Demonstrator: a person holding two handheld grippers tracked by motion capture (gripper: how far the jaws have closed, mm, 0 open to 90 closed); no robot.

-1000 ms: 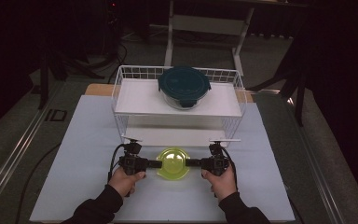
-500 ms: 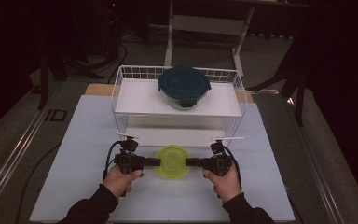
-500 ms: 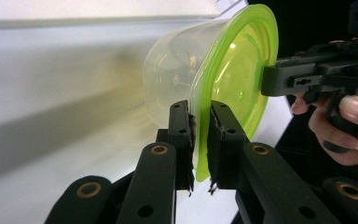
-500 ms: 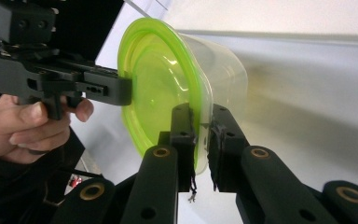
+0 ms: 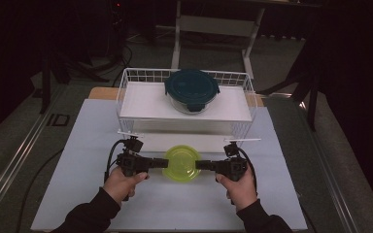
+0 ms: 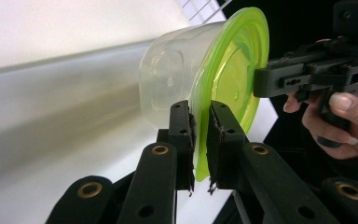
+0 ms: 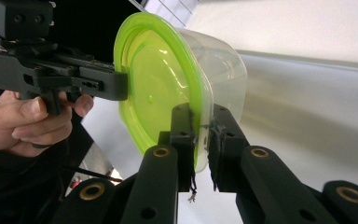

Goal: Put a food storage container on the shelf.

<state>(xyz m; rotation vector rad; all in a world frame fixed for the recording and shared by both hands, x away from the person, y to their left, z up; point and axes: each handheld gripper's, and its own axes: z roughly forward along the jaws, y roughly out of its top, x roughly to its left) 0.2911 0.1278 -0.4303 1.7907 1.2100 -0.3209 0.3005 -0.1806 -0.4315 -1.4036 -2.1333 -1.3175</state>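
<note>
There are two food containers: one clear tub with a yellow-green lid (image 5: 181,163) at lower centre of the high view, and one glass container with a dark teal lid (image 5: 192,90) at upper centre. One white wire basket (image 5: 126,92) holds the teal-lidded one. Two black grippers appear, the left gripper (image 5: 164,164) and the right gripper (image 5: 198,165), over one white table (image 5: 77,145).

A round clear plastic container with a yellow-green lid (image 5: 181,163) sits between the left tongs (image 5: 161,163) and right tongs (image 5: 200,165), before the white wire basket (image 5: 126,92), which holds a lidded glass bowl (image 5: 192,90) on the desk (image 5: 87,131).
</note>
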